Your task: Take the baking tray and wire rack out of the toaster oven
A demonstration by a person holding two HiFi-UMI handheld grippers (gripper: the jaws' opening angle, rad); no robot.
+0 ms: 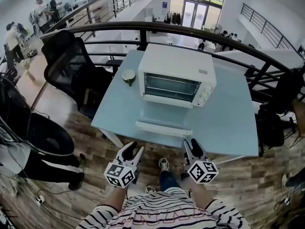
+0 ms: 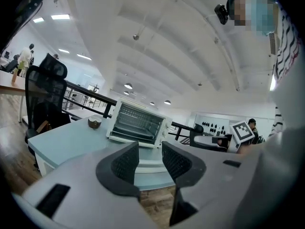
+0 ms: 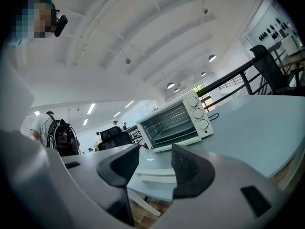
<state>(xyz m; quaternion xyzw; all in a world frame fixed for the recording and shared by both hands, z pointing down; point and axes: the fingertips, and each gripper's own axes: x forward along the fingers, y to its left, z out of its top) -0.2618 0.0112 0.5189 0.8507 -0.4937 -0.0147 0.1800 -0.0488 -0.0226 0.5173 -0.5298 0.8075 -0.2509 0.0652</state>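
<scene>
Toward the far edge of the pale blue surface [image 1: 228,128], the head view shows one white toaster oven [image 1: 177,61], its front turned to the near edge. One small round dish [image 1: 128,76] sits just beside its left side. One long white flat bar [image 1: 163,128] lies along the near edge. Two tools hang off that near edge over the wooden floor [image 1: 95,142], the left tool [image 1: 135,148] and the right tool [image 1: 191,142]. Each is released, its jaws apart with nothing between them, and neither touches the surface.

Left gripper view: the dark ribbed pads [image 2: 125,163] stand a narrow gap apart, with nothing in the gap. Beyond them the oven's window shows the thin bars of one wire rack [image 2: 136,123] inside. The baking tray cannot be told apart from it.

Right gripper view: the jaws gape wider and are also empty. Three round knobs [image 3: 197,112] stack down the right of the oven's front. The rack bars show again behind the window.
</scene>
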